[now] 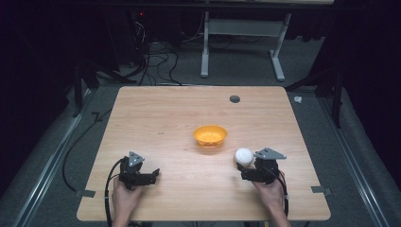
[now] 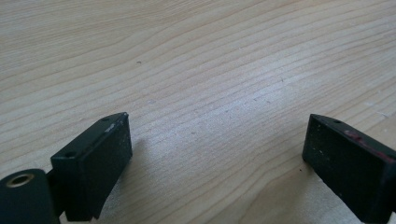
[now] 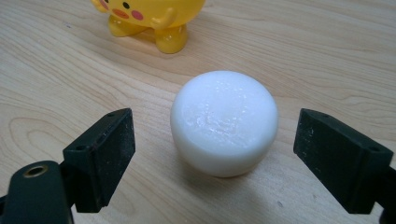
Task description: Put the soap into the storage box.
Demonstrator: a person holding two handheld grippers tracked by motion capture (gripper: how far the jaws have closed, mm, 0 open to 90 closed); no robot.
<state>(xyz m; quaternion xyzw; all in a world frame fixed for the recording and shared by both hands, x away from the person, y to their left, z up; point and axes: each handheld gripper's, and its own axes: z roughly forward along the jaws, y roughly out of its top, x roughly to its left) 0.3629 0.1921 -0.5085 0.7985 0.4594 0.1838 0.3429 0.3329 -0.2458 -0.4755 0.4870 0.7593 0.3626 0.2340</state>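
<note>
I have the right gripper (image 3: 212, 154) spread wide, its pads clear of the white round block (image 3: 224, 122) that sits on the table (image 1: 165, 118) between them, near and right of the yellow bowl (image 1: 210, 135). My left gripper (image 2: 215, 163) rests near the table's near-left edge, jaws wide apart with only bare wood between them.

Wooden table (image 1: 165, 118), centre of the high view, with a dark round grommet hole (image 1: 234, 99) near its far edge. Grey tape tabs (image 1: 85, 193) mark its lower corners. White desk frame (image 1: 246, 28) and black cables (image 1: 156, 61) on the grey floor at top.
</note>
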